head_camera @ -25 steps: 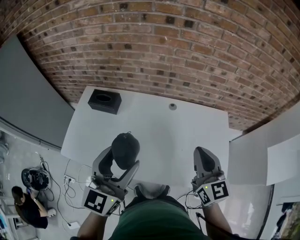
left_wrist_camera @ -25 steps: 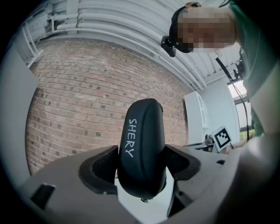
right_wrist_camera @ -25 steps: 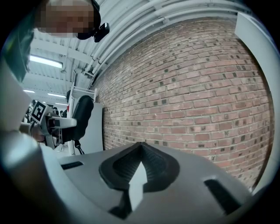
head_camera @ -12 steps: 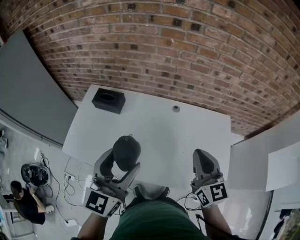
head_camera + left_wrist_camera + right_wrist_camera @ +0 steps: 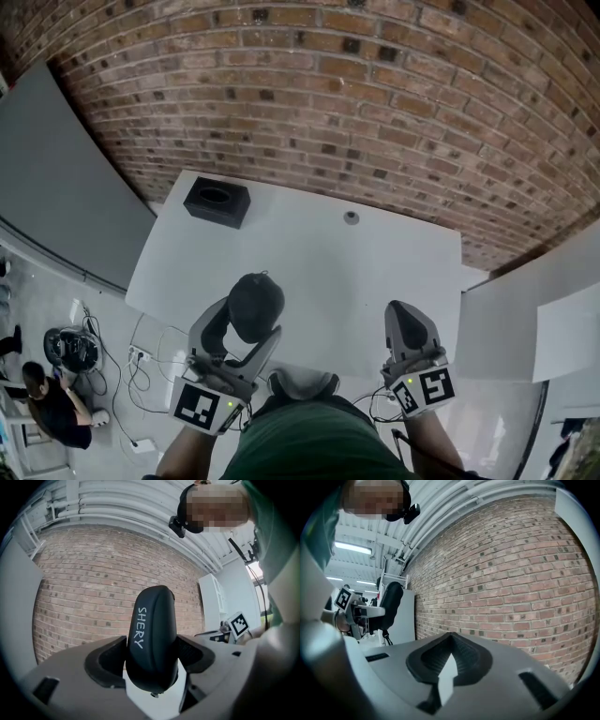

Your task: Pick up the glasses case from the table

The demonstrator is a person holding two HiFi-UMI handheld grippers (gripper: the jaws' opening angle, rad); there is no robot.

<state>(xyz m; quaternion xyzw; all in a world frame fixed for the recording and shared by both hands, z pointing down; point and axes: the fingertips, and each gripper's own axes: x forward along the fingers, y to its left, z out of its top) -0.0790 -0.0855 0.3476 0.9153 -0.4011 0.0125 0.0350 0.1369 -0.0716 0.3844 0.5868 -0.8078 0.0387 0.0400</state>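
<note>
A black glasses case [image 5: 255,307] with white lettering is clamped between the jaws of my left gripper [image 5: 246,328], lifted off the white table [image 5: 309,262] near its front edge. In the left gripper view the glasses case [image 5: 151,637] stands upright between the two dark pads [image 5: 108,660], filling the gap of the left gripper [image 5: 152,658]. My right gripper [image 5: 409,330] hangs at the table's front right, jaws together with nothing in them. In the right gripper view the right gripper [image 5: 450,660] shows its pads meeting, and the glasses case [image 5: 391,599] is seen at far left.
A black box [image 5: 217,202] with a hole in its top sits at the table's back left corner. A small round grey item [image 5: 351,217] lies near the back edge. A brick wall [image 5: 309,103] stands behind. Cables [image 5: 141,361] and a seated person [image 5: 52,403] are on the floor at left.
The left gripper with the case has shifted very slightly; the view has settled a little. The right gripper stays where it was.
</note>
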